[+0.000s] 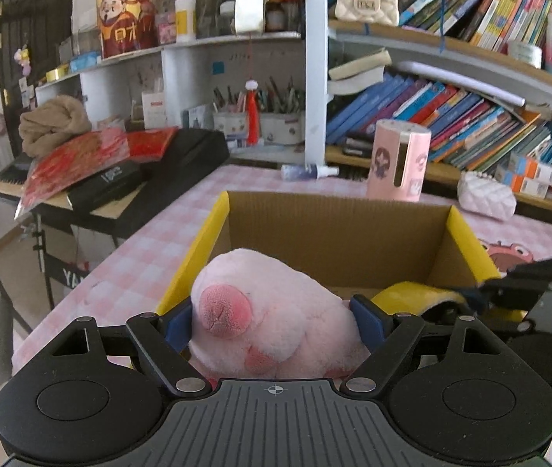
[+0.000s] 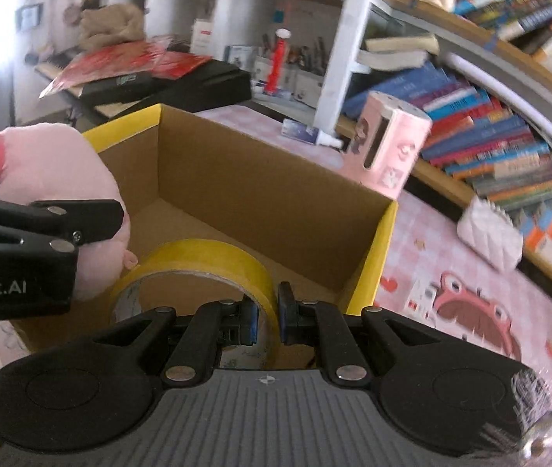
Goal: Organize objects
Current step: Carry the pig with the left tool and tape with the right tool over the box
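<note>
My left gripper (image 1: 274, 321) is shut on a pink plush toy (image 1: 272, 307) with a red nose and holds it over the near edge of an open cardboard box (image 1: 338, 229) with yellow flaps. My right gripper (image 2: 267, 317) is shut on the wall of a yellow tape roll (image 2: 198, 272) and holds it over the box (image 2: 260, 194), right of the plush (image 2: 54, 179). The tape roll (image 1: 419, 292) and the right gripper's arm show at the right in the left wrist view. The inside of the box that shows is bare.
The box stands on a pink checked tablecloth (image 1: 147, 249). Behind it are a pink cylinder holder (image 1: 398, 159), a small spray bottle (image 1: 309, 172) and a white quilted pouch (image 1: 486, 196). Bookshelves (image 1: 470, 124) fill the back right. A keyboard with red papers (image 1: 93, 163) is at left.
</note>
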A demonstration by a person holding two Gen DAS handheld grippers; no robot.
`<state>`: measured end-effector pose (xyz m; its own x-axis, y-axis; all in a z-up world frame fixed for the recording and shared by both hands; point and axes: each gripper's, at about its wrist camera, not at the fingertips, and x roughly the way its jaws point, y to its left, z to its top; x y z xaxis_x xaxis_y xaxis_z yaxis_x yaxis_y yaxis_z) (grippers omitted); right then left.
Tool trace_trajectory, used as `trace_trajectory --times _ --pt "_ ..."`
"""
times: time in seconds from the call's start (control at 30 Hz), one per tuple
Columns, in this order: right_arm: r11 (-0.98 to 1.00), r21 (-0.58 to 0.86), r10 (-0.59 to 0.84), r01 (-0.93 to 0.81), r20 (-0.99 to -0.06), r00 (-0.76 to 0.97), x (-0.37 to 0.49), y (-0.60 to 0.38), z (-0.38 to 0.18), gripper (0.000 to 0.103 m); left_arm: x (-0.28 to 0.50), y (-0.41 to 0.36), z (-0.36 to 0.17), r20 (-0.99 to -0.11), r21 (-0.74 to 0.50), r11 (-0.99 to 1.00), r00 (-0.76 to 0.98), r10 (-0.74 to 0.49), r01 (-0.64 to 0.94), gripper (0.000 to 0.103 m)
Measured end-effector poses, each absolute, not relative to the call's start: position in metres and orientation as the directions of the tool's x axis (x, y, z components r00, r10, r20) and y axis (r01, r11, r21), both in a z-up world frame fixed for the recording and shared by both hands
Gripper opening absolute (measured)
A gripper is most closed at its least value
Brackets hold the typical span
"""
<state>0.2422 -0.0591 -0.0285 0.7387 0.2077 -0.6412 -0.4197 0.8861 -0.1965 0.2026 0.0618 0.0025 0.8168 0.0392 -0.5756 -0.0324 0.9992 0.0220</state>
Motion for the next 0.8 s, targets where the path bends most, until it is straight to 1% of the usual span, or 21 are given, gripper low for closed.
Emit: trace_trajectory --times 0.27,0.5,0.8 --pt "0.829 -0.211 0.285 -0.518 -0.639 0.715 0.252 -0.066 -0.03 0.011 0.21 0.056 -0.004 -0.606 0.029 0.998 0.793 0.06 -0.054 0.084" --pt "0.791 -0.221 0.331 -0.57 -0.63 0.703 0.258 -0.069 -0.032 0.012 0.214 0.052 -0.01 -0.626 0.04 0.997 0.776 0.074 -0.063 0.084" --pt "0.753 -0.262 0.329 -0.603 -0.644 0.69 0.266 -0.06 -0.033 0.013 0.219 0.053 -0.017 -0.649 0.039 0.996 0.756 0.086 -0.08 0.084"
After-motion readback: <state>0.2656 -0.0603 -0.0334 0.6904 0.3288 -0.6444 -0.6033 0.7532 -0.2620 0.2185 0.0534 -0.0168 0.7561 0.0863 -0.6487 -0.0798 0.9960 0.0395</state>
